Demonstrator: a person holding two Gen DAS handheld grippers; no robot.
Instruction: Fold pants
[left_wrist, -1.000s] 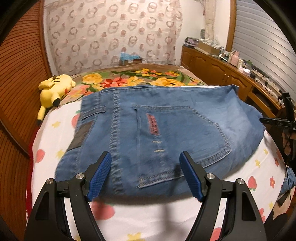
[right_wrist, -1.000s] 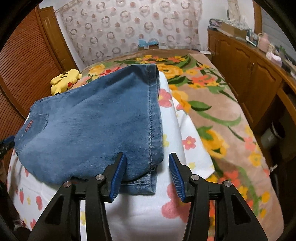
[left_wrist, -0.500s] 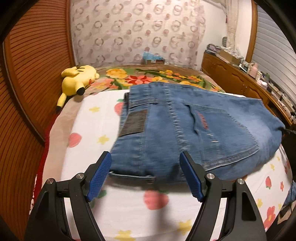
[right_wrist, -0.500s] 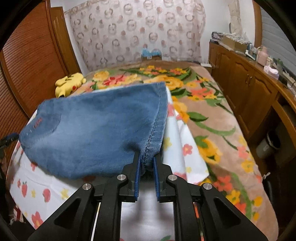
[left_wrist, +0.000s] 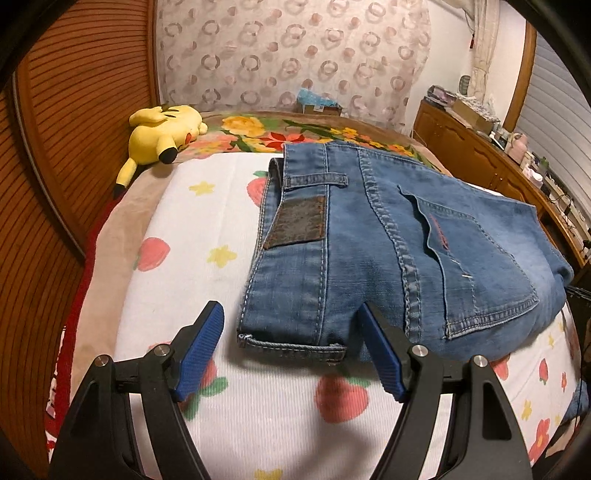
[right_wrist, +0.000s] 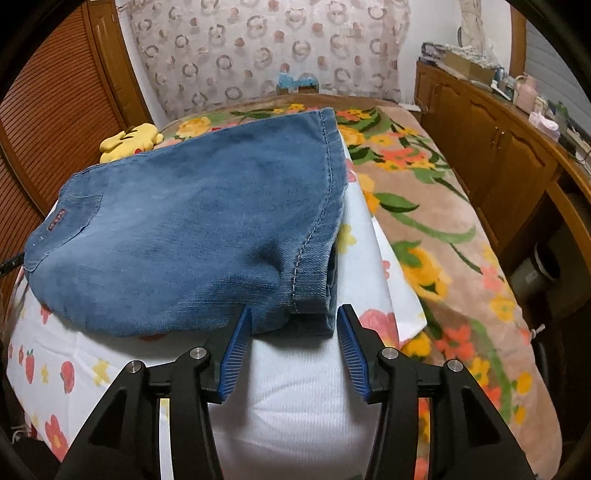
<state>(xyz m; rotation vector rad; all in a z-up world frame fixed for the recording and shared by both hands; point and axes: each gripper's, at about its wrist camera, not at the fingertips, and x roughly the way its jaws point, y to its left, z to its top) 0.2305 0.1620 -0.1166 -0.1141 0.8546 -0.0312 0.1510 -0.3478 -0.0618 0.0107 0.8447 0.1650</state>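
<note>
R gripper jaws opening w/ folded pants corner between, L gripper closing, still wide around waistband; snagged pad may undo fold.

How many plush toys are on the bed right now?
1. A yellow plush toy lies at the far left corner of the bed, by the wooden wall, apart from the folded jeans. The jeans could hide something small behind them.
</note>
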